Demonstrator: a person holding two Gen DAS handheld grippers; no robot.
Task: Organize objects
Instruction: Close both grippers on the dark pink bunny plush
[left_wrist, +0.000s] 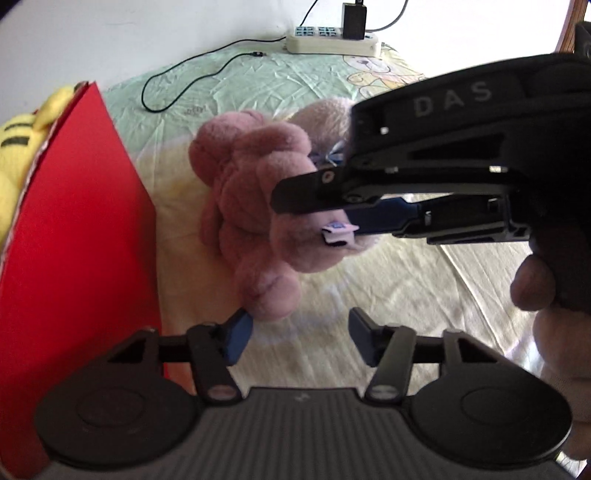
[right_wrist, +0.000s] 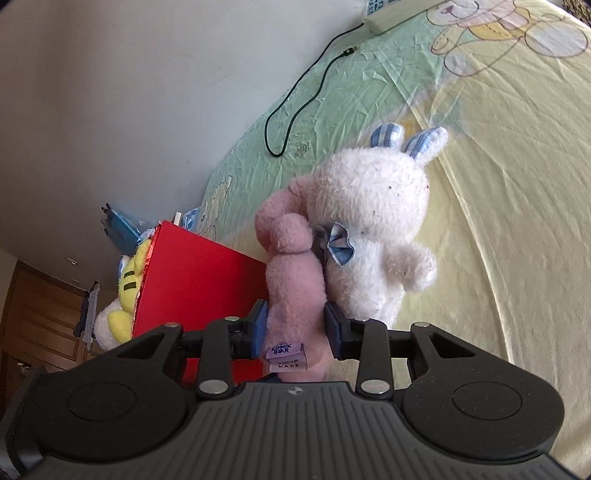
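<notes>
A pink plush bear (left_wrist: 258, 192) lies on the yellow-green bed sheet, with a white plush rabbit (right_wrist: 373, 221) with blue striped ears right behind it. My right gripper (right_wrist: 295, 328) is shut on the pink bear (right_wrist: 291, 295), its pads pressing both sides of the bear near the purple tag (right_wrist: 286, 354). In the left wrist view the right gripper (left_wrist: 314, 206) reaches in from the right onto the bear. My left gripper (left_wrist: 299, 339) is open and empty, just in front of the bear. A red box (left_wrist: 74, 236) stands at the left.
A yellow plush toy (left_wrist: 18, 147) sits in the red box (right_wrist: 199, 280). A white power strip (left_wrist: 332, 40) with a black charger and a black cable (left_wrist: 184, 74) lies at the far edge by the wall. A wooden door (right_wrist: 40, 317) shows beyond the bed.
</notes>
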